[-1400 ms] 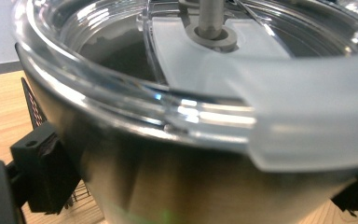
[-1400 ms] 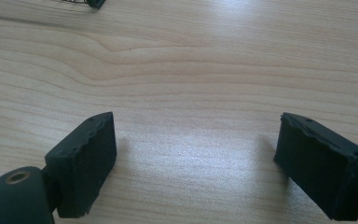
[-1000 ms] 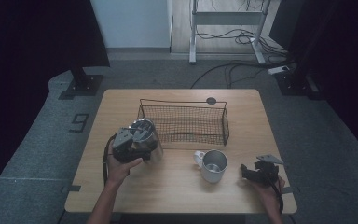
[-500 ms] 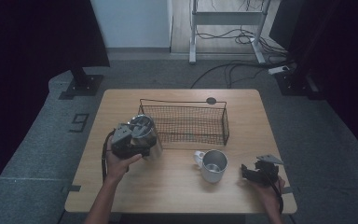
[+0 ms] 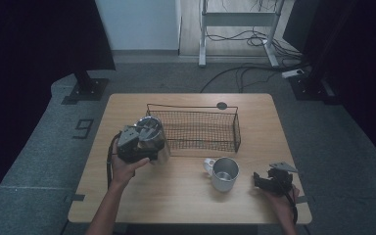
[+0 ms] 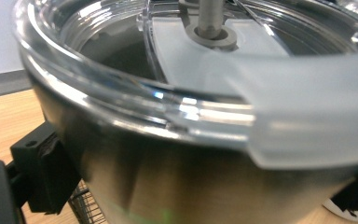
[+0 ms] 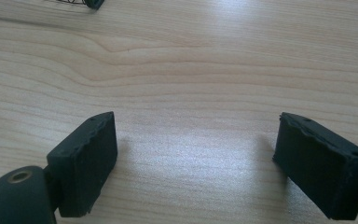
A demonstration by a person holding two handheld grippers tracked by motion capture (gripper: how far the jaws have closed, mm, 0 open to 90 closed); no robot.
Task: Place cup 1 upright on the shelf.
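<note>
A steel tumbler (image 5: 154, 138) with a clear plastic lid (image 6: 205, 79) hangs tilted above the table's left side, just left of the wire basket (image 5: 198, 128). My left gripper (image 5: 147, 147) is shut on its body, one black pad (image 6: 42, 175) on each side below the lid's rim. A steel mug (image 5: 223, 172) with a white handle stands upright in front of the basket. To the right of the mug, my right gripper (image 5: 269, 182) rests low near the table's front right, open over bare wood (image 7: 196, 140), with nothing between its pads (image 7: 86, 158).
The black wire basket stands across the middle of the wooden table (image 5: 176, 205), with a small dark disc (image 5: 222, 105) behind it. Cables and a metal stand (image 5: 235, 29) lie on the floor beyond the table.
The left hand with the tumbler has drifted slightly away from the person, toward the basket. The right gripper has stayed still.
</note>
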